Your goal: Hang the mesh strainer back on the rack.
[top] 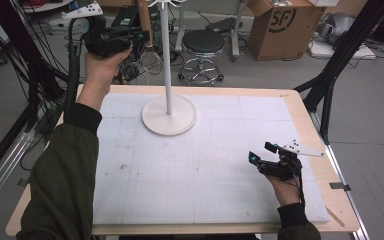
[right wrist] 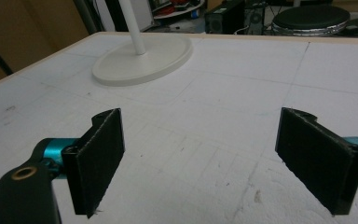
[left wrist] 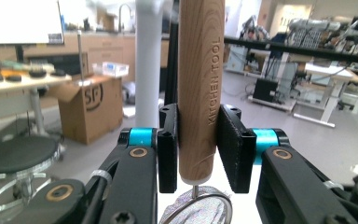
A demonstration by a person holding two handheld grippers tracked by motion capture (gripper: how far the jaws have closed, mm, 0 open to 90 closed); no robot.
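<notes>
Left gripper raised beyond the far left edge of the desk, just left of the pole of the white stand. Jaws clamped on the wooden handle of a kitchen strainer, low on the handle near its pale collar. Handle upright and close beside the pole, mesh bowl hanging below the jaws. Whether handle and pole touch: cannot tell.

Right gripper low over the desk, well to the right of the stand and nearer the person. Jaws wide apart with nothing between them.

Probably a hanging step, with the stand's top arms as the goal.

- Hold the handle plumb, since a tilt would swing the bowl against the pole.
- Grip firmly without squeezing harder. Round wood between flat pads can twist.
- Raise straight up alongside the pole, then ease sideways toward an arm, slowly near the top.
- Bring the free gripper to the stand's base only if the stand rocks.

Room for moving:

- Open air left of the stand and above the desk.
- A stool and a cardboard box on the floor beyond the stand, well below the raised hand.
- Tightest gap between handle and pole.
- Broad bare desk on the person's side of the stand for a retreat.
</notes>
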